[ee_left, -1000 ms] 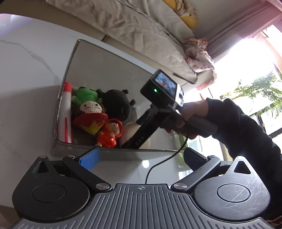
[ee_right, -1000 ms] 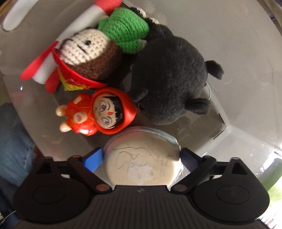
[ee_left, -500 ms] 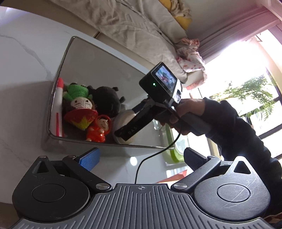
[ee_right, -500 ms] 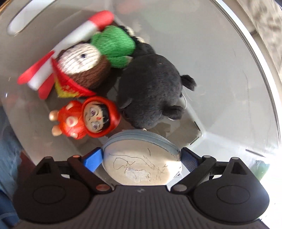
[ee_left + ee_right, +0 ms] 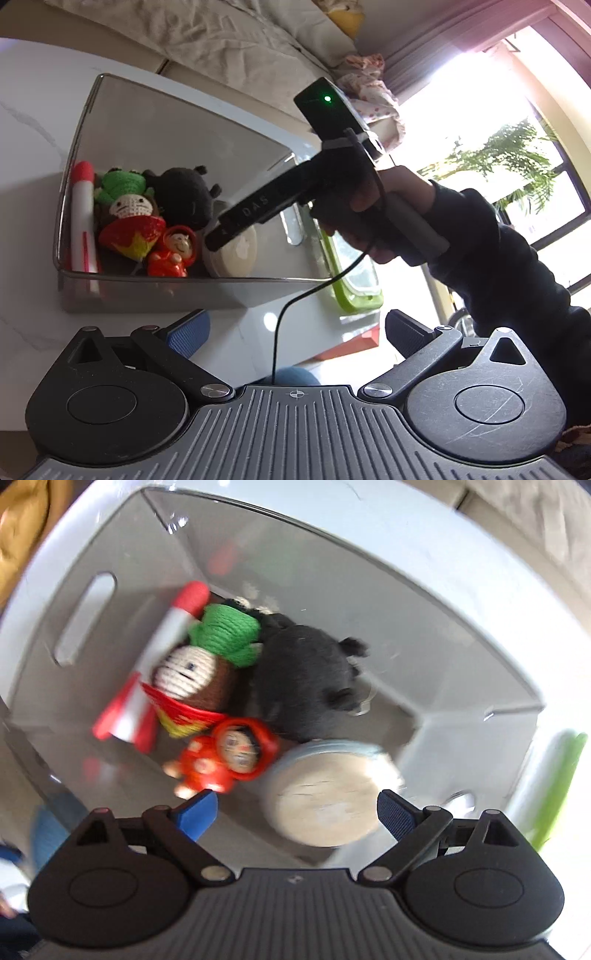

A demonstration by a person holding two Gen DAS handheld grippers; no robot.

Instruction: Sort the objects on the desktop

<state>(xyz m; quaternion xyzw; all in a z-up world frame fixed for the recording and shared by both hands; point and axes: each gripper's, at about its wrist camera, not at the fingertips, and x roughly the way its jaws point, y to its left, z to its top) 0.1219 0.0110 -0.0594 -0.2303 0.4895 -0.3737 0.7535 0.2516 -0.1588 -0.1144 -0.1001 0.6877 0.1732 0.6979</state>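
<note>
Both pairs of jaws stand spread with nothing between them: my right gripper (image 5: 295, 808) hangs over the grey bin (image 5: 177, 122), and the round pale pouch (image 5: 327, 794) lies just beyond its tips, on the bin floor rather than in a pinch. I judge this to be the release of the pouch into the bin, since it sits free at the near right of the pile, touching the red hooded figurine (image 5: 229, 757) on its left and the black plush toy (image 5: 306, 679) behind it. Farther left lie the crocheted doll (image 5: 188, 675) with its green knitted piece (image 5: 225, 635), and the red and white rocket toy (image 5: 162, 657) rests along the left wall. Everything is crowded into the left half, so the right half of the bin floor is free for more items. My left gripper (image 5: 295, 332) waits low over the white worktop (image 5: 29, 110), well apart from the bin, probably parked there to keep clear of my right hand (image 5: 373, 206). A green-rimmed container (image 5: 354, 273) stands on the worktop just right of the bin; I cannot tell what it holds. The right wrist view is blurred, so fine detail on the pouch is lost. Next I would lift the right gripper straight up, so the tips do not drag the pouch or knock the figurine.
</note>
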